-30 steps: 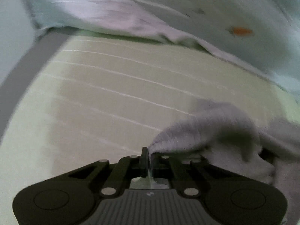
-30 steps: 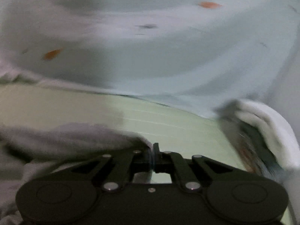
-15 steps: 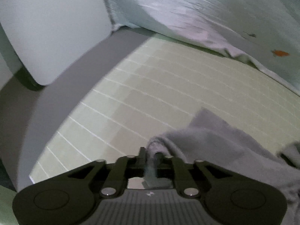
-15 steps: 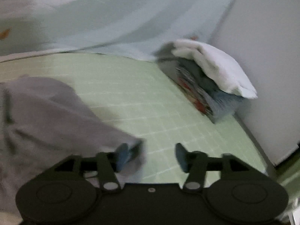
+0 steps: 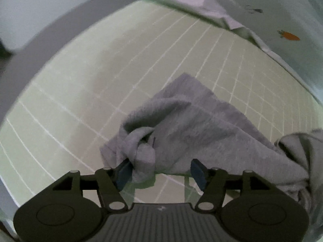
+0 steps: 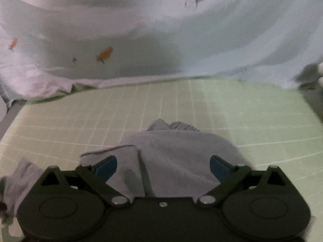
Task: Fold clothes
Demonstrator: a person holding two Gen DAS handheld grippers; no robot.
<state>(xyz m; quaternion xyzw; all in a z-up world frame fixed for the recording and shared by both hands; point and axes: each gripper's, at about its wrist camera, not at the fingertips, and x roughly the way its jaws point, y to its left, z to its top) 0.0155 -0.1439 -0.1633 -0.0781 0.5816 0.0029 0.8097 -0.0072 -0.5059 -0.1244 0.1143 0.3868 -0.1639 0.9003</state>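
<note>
A grey garment (image 5: 193,125) was seen lying crumpled on a pale green mat (image 5: 84,92) marked with a white grid. In the left wrist view, the left gripper (image 5: 160,174) was found with its jaws spread wide. A twisted bunch of the grey cloth lay between them, just beside the left blue pad (image 5: 124,173), but it was not pinched. From there the cloth was spread away toward the right edge of the view, where a second rumpled heap was seen.

In the right wrist view, the right gripper (image 6: 163,166) was likewise held with its jaws spread apart, and the garment (image 6: 173,155) lay between and beneath them. One blue pad (image 6: 106,165) was placed over a flat folded edge of the cloth. Whether either pad touched the cloth could not be told.

Beyond the mat, a pale blue sheet (image 6: 181,40) printed with small orange carrots (image 6: 106,53) was draped along the far edge. The same sheet (image 5: 262,4) and a carrot (image 5: 289,35) were visible at the top right of the left wrist view.
</note>
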